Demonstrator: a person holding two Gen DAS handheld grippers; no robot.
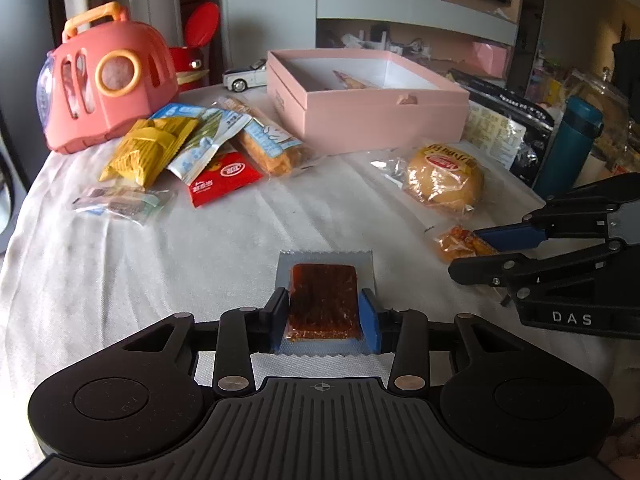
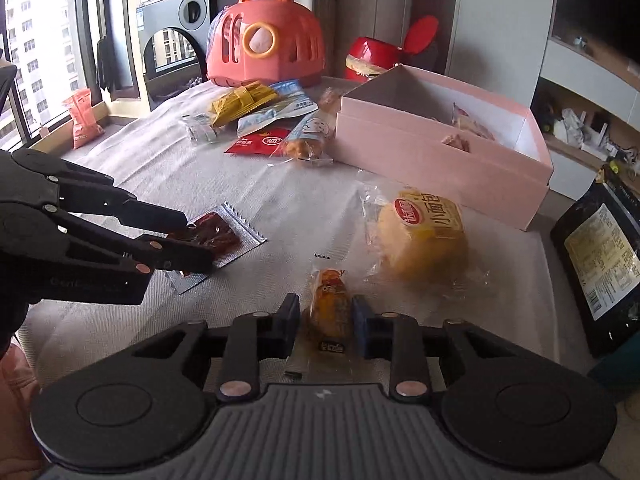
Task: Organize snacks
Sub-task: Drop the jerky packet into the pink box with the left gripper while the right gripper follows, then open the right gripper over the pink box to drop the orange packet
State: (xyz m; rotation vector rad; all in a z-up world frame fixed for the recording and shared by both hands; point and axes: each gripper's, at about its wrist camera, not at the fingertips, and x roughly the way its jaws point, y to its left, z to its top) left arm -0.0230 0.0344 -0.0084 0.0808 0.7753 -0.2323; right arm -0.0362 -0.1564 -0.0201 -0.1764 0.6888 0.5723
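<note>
The left gripper (image 1: 325,312) is tilting down toward the cloth with its black linkage arms spread, and its blue pads are pressing on both sides of a flat packet of dark red snack (image 1: 323,300). The right gripper (image 2: 326,318) is angling down likewise, its jaws drawn in close and clamping a small orange snack packet (image 2: 329,308). The two are sitting side by side, fingers pointing roughly the same way and well apart.
</note>
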